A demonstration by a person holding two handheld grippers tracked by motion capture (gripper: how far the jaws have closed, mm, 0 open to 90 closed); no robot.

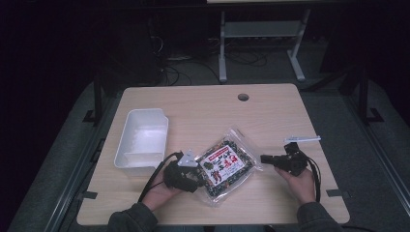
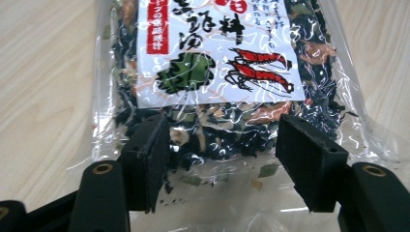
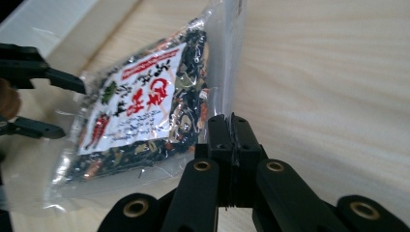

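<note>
- Packet of dried seaweed mix (image 1: 226,166) lies flat on the wooden table (image 1: 203,108), near the person's edge, between the two grippers; its long axis runs on a diagonal, from the near left corner up to the far right corner.
- Right gripper (image 3: 231,124) has its jaws closed together on the clear sealed edge of the packet, and this edge is pulled up a little from the table in the right gripper view.
- Left gripper (image 2: 220,147) is wide open. Its two pads stand one on each side of the packet's lower end, just above the film; I cannot tell if they touch it.
- From the left gripper the packet lies straight ahead, so I judge a small push forward and a closing will take this end.
- White plastic bin (image 1: 141,140) stands left of the packet, just beyond the left gripper, and it looks empty. It is the nearest container, on the left hand's (image 1: 157,193) side.
- A small white strip (image 1: 302,138) lies near the right gripper, apart from the packet.
- Nothing stands between the packet and the bin except the left gripper itself.
</note>
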